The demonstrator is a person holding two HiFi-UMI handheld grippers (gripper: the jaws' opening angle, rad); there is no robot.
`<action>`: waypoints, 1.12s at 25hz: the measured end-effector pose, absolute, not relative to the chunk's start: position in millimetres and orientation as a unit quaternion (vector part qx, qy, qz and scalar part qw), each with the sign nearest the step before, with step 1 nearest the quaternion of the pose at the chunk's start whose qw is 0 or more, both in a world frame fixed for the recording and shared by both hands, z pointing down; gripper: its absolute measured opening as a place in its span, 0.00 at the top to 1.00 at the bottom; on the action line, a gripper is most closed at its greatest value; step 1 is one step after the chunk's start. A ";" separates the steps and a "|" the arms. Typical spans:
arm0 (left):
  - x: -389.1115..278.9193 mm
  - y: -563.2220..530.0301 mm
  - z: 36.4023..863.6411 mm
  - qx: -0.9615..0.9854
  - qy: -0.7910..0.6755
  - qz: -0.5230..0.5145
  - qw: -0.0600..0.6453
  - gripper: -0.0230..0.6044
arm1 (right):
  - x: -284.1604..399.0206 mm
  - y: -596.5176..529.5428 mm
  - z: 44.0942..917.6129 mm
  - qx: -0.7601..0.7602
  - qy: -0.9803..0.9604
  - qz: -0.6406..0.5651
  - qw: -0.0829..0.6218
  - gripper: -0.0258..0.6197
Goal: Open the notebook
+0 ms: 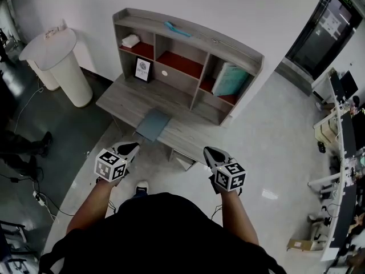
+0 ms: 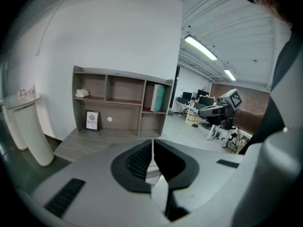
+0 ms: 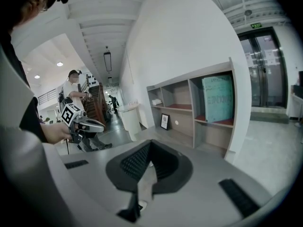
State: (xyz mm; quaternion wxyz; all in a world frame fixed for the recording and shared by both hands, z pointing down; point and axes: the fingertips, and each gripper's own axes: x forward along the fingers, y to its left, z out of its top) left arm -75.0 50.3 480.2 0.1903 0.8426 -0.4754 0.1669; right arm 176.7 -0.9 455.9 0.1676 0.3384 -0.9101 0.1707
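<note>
Notebook [image 1: 153,123] lies closed at front edge of desk [image 1: 122,99], left gripper [image 1: 133,147] & right gripper [image 1: 209,151] both pinched shut, empty, short of it; risk: shut jaws can't catch cover, may shove it off.

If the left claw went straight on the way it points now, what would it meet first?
Most likely the desk near its front edge, at or beside the closed notebook. Nothing else shows ahead of the left claw. Depth is unclear.
</note>
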 end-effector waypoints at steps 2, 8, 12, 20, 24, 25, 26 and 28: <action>-86.3 43.9 479.2 0.842 -0.478 0.164 0.191 0.93 | 165.9 -4.5 454.3 0.339 -0.910 0.173 0.166 0.96; -108.6 21.7 480.1 0.845 -0.474 0.156 0.192 0.93 | 141.7 -15.9 457.9 0.343 -0.907 0.178 0.168 0.96; -115.3 8.9 484.8 0.851 -0.460 0.159 0.197 0.93 | 130.5 -23.4 460.1 0.350 -0.903 0.185 0.169 0.96; -129.6 -14.8 495.2 0.860 -0.438 0.165 0.205 0.93 | 109.9 -39.4 463.6 0.365 -0.896 0.188 0.168 0.96; -137.4 -23.1 501.4 0.861 -0.432 0.166 0.209 0.93 | 99.5 -43.6 469.8 0.368 -0.893 0.195 0.171 0.96; -140.2 -25.9 502.3 0.862 -0.432 0.165 0.209 0.93 | 96.6 -45.1 471.2 0.369 -0.892 0.196 0.173 0.96; -143.4 -29.7 502.4 0.862 -0.432 0.164 0.208 0.93 | 93.4 -47.6 471.7 0.370 -0.891 0.196 0.174 0.96; -150.0 -37.8 502.9 0.864 -0.429 0.162 0.208 0.93 | 86.0 -53.5 471.4 0.372 -0.890 0.195 0.175 0.96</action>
